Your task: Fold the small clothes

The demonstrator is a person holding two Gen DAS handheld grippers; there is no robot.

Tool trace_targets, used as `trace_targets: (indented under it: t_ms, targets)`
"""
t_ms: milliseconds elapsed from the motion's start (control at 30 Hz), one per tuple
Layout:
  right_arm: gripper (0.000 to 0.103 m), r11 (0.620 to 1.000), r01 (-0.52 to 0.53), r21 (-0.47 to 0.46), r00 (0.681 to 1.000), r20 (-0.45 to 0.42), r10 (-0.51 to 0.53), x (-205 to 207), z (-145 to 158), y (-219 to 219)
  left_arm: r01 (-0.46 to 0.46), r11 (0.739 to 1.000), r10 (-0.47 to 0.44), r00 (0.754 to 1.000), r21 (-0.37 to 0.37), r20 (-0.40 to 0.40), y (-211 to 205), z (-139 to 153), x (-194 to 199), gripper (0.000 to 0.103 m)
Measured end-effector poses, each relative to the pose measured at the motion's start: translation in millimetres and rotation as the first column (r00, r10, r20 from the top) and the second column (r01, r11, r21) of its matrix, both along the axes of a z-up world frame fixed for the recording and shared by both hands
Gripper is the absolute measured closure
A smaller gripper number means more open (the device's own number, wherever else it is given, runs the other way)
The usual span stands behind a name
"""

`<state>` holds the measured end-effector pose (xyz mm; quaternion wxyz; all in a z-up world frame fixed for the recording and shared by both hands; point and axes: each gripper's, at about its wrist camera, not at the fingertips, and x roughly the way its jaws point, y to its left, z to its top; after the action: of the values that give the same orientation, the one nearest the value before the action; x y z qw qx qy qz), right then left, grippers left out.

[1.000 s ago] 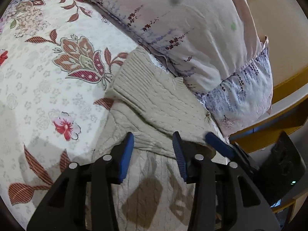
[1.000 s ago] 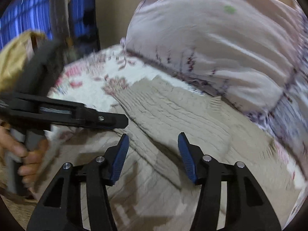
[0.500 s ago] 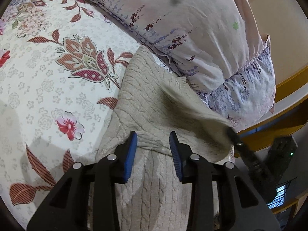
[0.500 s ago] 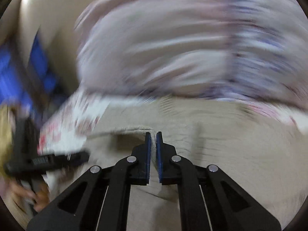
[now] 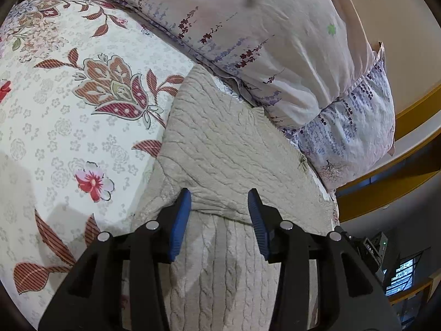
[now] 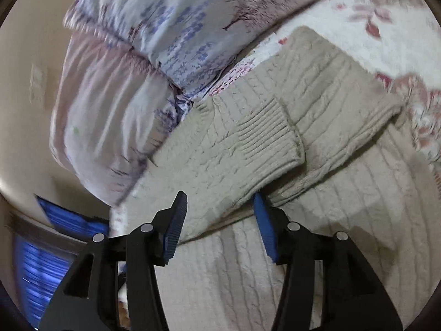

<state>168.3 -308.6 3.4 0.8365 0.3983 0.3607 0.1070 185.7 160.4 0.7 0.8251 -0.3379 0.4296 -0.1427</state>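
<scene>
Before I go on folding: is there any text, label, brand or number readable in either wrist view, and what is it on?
No readable text in either view.
Black device at the lower right of the left wrist view: small white lettering, too small to read.
Beige cable-knit sweater: no tag or label showing.
Floral pillow and floral bedspread: printed flowers only, no words.
Right wrist view: motion-blurred, nothing legible.

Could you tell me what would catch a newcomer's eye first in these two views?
A beige cable-knit sweater lies partly folded on the flowered bedspread, one sleeve laid across its body. Behind it leans a big pale pillow. The left gripper and right gripper hover open over the sweater.
</scene>
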Motion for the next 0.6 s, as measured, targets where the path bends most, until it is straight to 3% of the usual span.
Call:
trace_targets:
  t_ms: [67, 167, 200, 233, 267, 333, 400, 433, 500, 567, 600]
  targets:
    - [0.052, 0.999, 0.033, 0.027, 0.999, -0.014, -0.032, 0, -5, -7, 0.001, 1.0, -0.001, 1.0, 0.001, -0.001, 0, 0, 0, 0.06]
    - [0.07, 0.997, 0.079, -0.016, 0.997, -0.015, -0.079, 7, -3, -12, 0.001, 1.0, -0.001, 1.0, 0.003, 0.002, 0, -1, 0, 0.059]
    - [0.088, 0.996, 0.081, -0.031, 0.996, -0.021, -0.082, 12, -2, -11, 0.0, 1.0, 0.0, 1.0, 0.002, 0.002, 0, -1, 0, 0.059]
    - [0.095, 0.994, 0.076, -0.074, 0.996, -0.038, -0.079, 19, -1, -10, 0.0, 1.0, 0.0, 1.0, 0.002, 0.001, 0, -1, 0, 0.058]
    - [0.095, 0.993, 0.067, -0.099, 0.997, -0.03, -0.071, 21, 4, -7, 0.002, 1.0, -0.002, 1.0, 0.001, 0.002, 0, -1, 0, 0.057]
    - [0.095, 0.987, 0.064, -0.149, 0.997, 0.059, -0.056, 16, 20, -1, 0.013, 1.0, -0.013, 1.0, 0.0, 0.01, -1, -1, 0, 0.051]
    - [0.095, 0.971, 0.074, -0.227, 0.972, 0.235, -0.019, -1, 48, 11, 0.025, 1.0, -0.025, 0.999, 0.003, 0.021, -4, 1, 0, 0.046]
    - [0.095, 0.963, 0.085, -0.257, 0.966, 0.259, -0.017, -4, 54, 14, 0.033, 0.999, -0.033, 0.999, 0.007, 0.026, -5, 2, 0, 0.042]
    - [0.095, 0.941, 0.097, -0.324, 0.978, 0.208, -0.029, 0, 49, 15, 0.047, 0.999, -0.048, 0.998, 0.026, 0.034, -10, 5, -2, 0.039]
    - [0.095, 0.933, 0.061, -0.355, 0.998, 0.036, -0.052, 15, 26, 8, 0.06, 0.997, -0.062, 0.997, 0.042, 0.037, -13, 8, -6, 0.038]
    - [0.093, 0.937, 0.051, -0.347, 0.998, -0.01, -0.058, 18, 19, 5, 0.067, 0.997, -0.069, 0.997, 0.048, 0.04, -14, 10, -9, 0.038]
